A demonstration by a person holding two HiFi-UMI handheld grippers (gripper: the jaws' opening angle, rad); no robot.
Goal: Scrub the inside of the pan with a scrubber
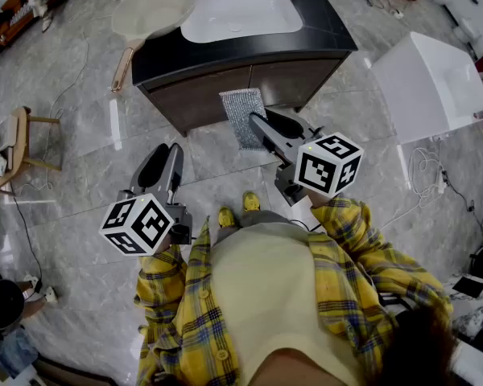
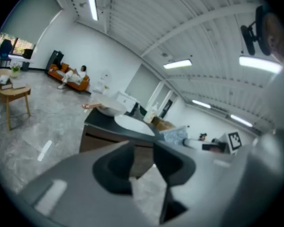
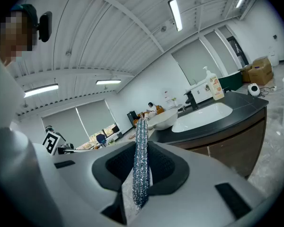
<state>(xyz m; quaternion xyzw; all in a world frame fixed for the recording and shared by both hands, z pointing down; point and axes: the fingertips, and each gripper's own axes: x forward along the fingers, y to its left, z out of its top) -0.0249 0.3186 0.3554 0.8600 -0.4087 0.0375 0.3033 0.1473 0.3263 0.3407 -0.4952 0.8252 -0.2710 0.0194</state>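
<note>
A pale pan sits at the left end of the dark surface, its handle sticking out past the front left corner, with a white sink just to its right. Likely risk: scrubbed with nothing bracing it, the pan could skid or tip off that edge, and the limp silver mesh scrubber could fold or slip from its pinch. The left tool hangs over the floor, jaws partly apart, empty. The right tool is clenched on the scrubber, near the surface's front edge
</note>
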